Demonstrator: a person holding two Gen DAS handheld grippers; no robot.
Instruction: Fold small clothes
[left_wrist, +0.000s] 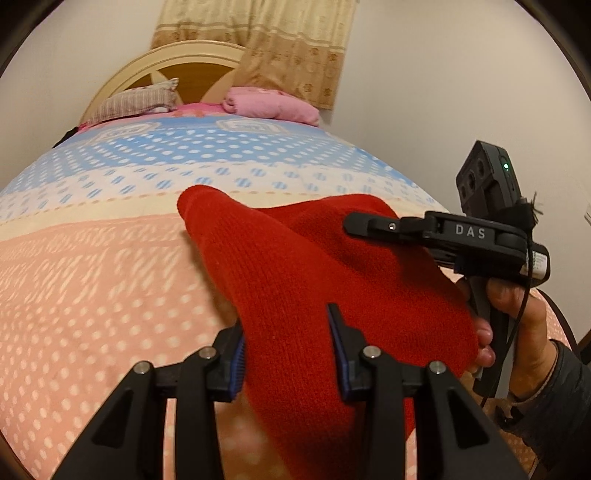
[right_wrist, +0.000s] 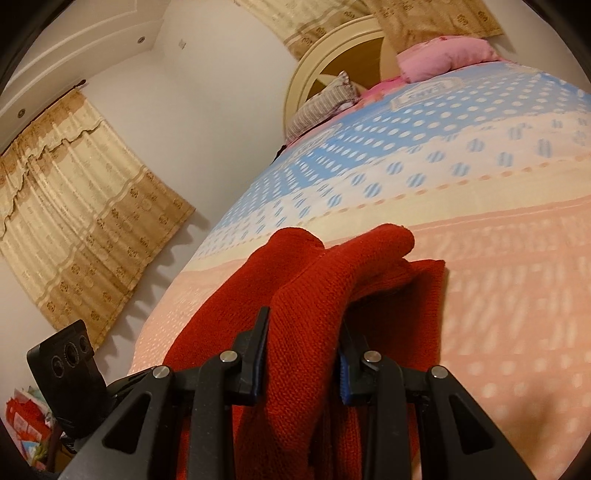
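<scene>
Red knit (left_wrist: 295, 280) — small garment, bunched, lifted off the bed (left_wrist: 92, 280) at its near end, far end trailing over the pink-dotted part of the cover. Both my grippers have it. Left gripper (left_wrist: 288, 354): jaws narrowed, blue pads (left_wrist: 238, 369) pressed into a thick fold of the knit, cloth running up and away between them. Right gripper (right_wrist: 303, 358): same story, jaws narrowed and clamped on a ridge of knit that humps up between the fingers; the rest of the garment drapes to either side and lies flat on the cover beyond. From the left camera I see the right gripper side-on at right, its tip over the knit, a hand (left_wrist: 517, 306) on its handle, dark sleeve (left_wrist: 554, 406) below. Far end of bed: striped pillow (left_wrist: 140, 99) at left, pink bedding (left_wrist: 273, 103) at right, rounded headboard (left_wrist: 177, 62) behind. Curtain (left_wrist: 277, 40) on the far wall.
</scene>
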